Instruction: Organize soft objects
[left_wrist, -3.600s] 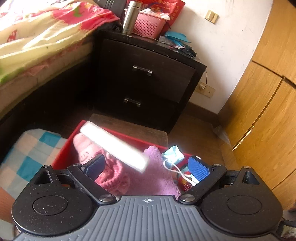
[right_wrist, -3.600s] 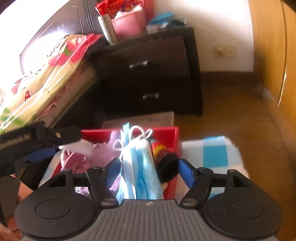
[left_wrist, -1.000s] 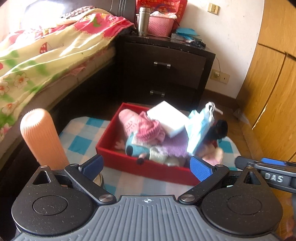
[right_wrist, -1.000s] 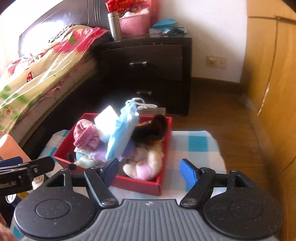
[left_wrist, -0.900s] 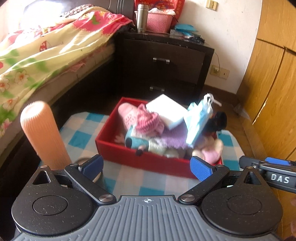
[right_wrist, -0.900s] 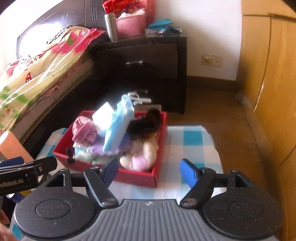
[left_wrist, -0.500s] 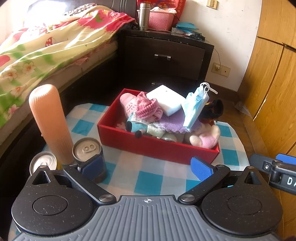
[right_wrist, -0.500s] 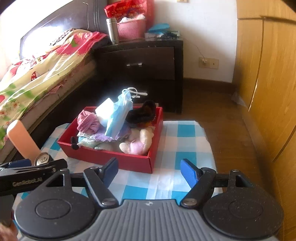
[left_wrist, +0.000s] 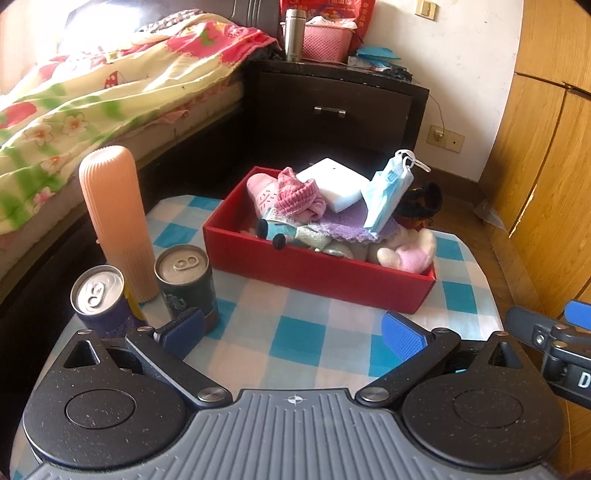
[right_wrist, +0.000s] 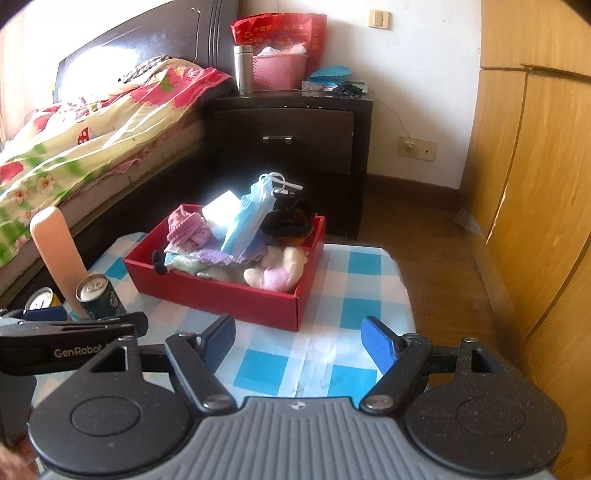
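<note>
A red box (left_wrist: 306, 266) (right_wrist: 221, 291) stands on the blue-checked cloth (left_wrist: 332, 332) (right_wrist: 325, 354). It holds soft things: a pink knit hat (left_wrist: 295, 194) (right_wrist: 184, 225), a white sponge (left_wrist: 334, 182) (right_wrist: 219, 212), a pack of blue masks (left_wrist: 386, 192) (right_wrist: 247, 218), a purple cloth (left_wrist: 347, 227), a pink plush toy (left_wrist: 406, 254) (right_wrist: 275, 275) and a black fuzzy item (left_wrist: 423, 199) (right_wrist: 291, 219). My left gripper (left_wrist: 291, 334) and right gripper (right_wrist: 297, 339) are open and empty, both apart from the box on its near side.
A tall peach ribbed bottle (left_wrist: 114, 218) (right_wrist: 57, 254) and two drink cans (left_wrist: 183, 280) (left_wrist: 99, 299) stand left of the box. A bed (left_wrist: 92, 96) lies at the left, a dark nightstand (left_wrist: 332, 107) behind, and wooden wardrobe doors (left_wrist: 546, 155) at the right.
Both grippers have let go of their items into the box and pulled back from it. The box now looks smaller, and the cans have come into view.
</note>
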